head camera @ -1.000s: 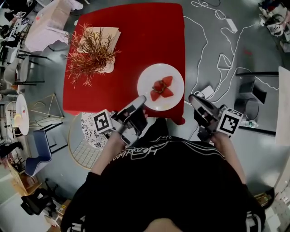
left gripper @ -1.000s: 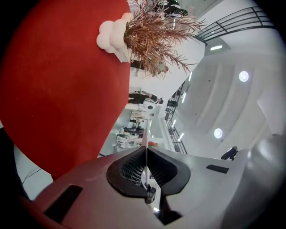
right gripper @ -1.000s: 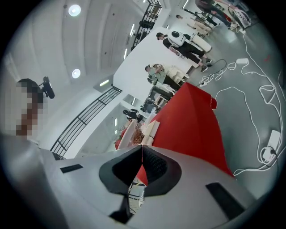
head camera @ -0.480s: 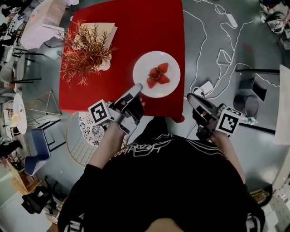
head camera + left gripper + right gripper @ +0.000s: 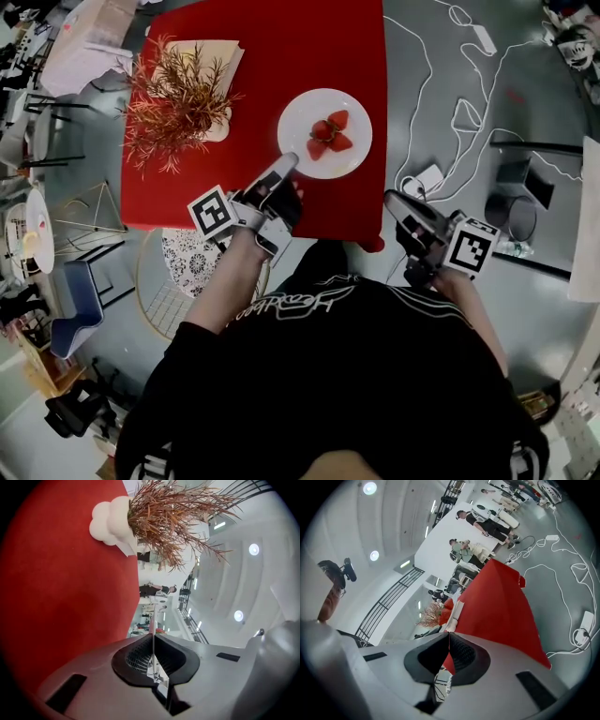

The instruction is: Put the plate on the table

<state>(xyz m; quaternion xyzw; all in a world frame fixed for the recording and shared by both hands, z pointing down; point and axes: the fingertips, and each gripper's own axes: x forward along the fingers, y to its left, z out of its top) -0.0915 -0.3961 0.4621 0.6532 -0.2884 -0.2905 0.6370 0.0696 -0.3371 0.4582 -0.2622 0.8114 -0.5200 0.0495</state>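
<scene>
Right gripper (image 5: 394,200): nearest the body, off the table's near right corner and over grey floor. Its jaws are pressed together on nothing, and only red cloth shows beyond them.
Left gripper (image 5: 289,162): reaches level across the near table edge. Its jaws are closed on the near-left rim of the plate (image 5: 302,120), which its own view shows edge-on as a thin line running out from between the pads.
Plate: white, over the right half of the red table (image 5: 281,47), inside the near edge and closer to the right edge. A strip of background shows between its line and the cloth in the left gripper view, so I judge it just above the surface and not yet set down.
Strawberries (image 5: 328,134): loose cut pieces at the plate's middle.
Risk: there is a single grip at one rim and the far side is unsupported. A roll of the wrist or a slip at the pads would dip the far edge and send the fruit sliding. Letting go before the base sits flat would drop it.
Right edge: the plate is near it, so a drift that way risks overhang.
Open room: bare cloth all round the plate, most of it beyond and to its left.
Plant (image 5: 173,103): dried sprigs in a white vase (image 5: 217,133) on a beige mat (image 5: 230,58), far left and well apart from the plate.
Floor: cables (image 5: 441,103) lie right of the table, away from both grippers.
</scene>
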